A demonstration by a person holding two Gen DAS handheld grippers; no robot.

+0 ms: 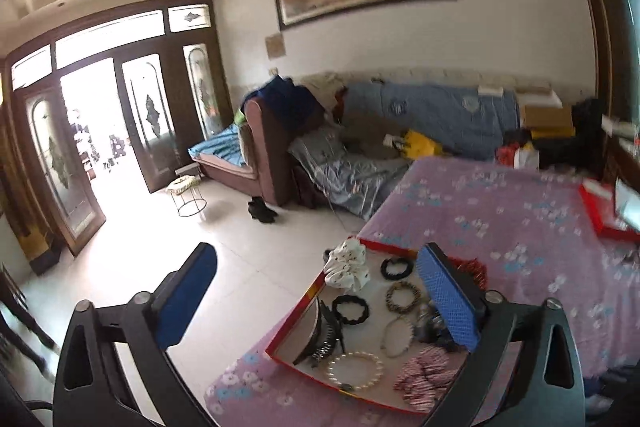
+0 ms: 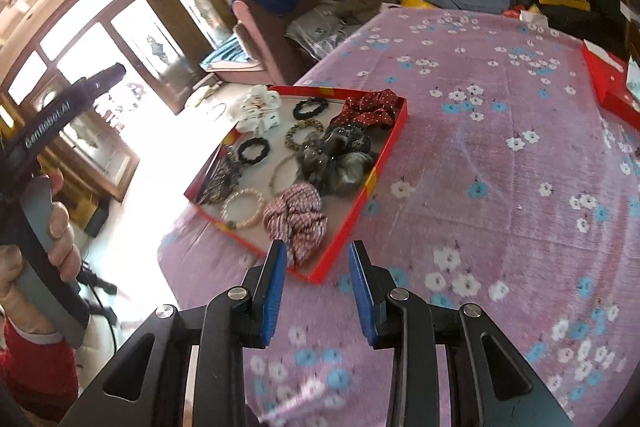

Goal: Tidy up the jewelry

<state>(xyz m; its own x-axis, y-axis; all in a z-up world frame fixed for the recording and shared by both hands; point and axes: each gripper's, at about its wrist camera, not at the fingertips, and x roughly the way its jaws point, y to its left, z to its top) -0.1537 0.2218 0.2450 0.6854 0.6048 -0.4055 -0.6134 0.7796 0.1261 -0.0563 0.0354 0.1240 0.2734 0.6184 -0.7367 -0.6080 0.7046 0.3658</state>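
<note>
red tray (image 2: pixel 386 163) of jewelry and hair ties, left of centre in the right wrist view, on a pink floral cloth (image 2: pixel 500 167). right gripper (image 2: pixel 318 291), bottom centre, is released with a narrow gap and grasps nothing; it sits just short of the tray's near corner, beside a pink striped scrunchie (image 2: pixel 296 217). left gripper (image 1: pixel 320 303), spread wide and empty, hangs over the tray's left side, its right finger covering part of the contents. pearl bracelet (image 1: pixel 354 369) lies at lower centre of the left view. step judged: approach before a pick. next move likely calls for lowering onto one item, clear of its neighbours.
</note>
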